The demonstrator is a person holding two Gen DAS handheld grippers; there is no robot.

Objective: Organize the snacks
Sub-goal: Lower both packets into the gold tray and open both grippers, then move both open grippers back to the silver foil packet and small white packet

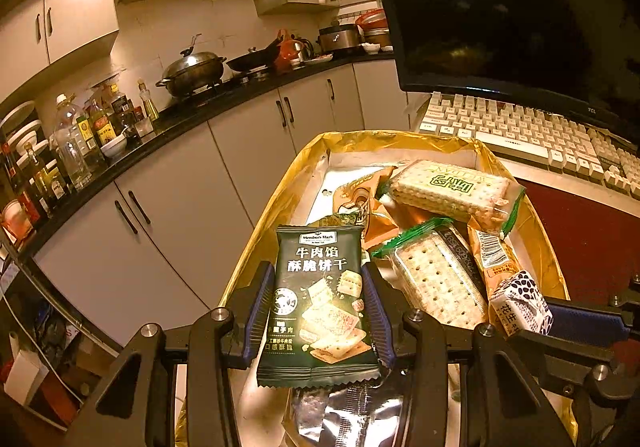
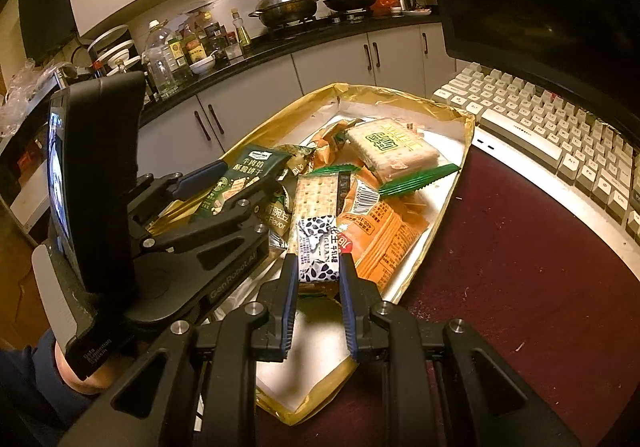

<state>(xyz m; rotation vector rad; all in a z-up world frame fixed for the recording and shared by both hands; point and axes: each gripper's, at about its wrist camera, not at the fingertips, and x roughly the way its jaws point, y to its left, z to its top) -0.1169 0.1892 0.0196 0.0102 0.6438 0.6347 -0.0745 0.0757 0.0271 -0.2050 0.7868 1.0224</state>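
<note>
Inside gold box [image 2: 466,131], cracker packets [image 2: 390,151] lie piled.

tray [image 1: 554,247]: near end cut off by the left view's bottom edge, behind the left gripper [image 1: 316,311]
orange packs [image 2: 380,235]: mostly buried under crackers [image 2: 390,151] and the candy [image 2: 320,251]; print too small to read
green pack [image 2: 244,179]: lower part hidden behind a finger in the right view
monitor [image 1: 500,7]: cut off top and right; screen dark
bottles [image 1: 80,135]: labels too small to read
hand [image 2: 76,371]: mostly hidden behind the gripper body
</note>
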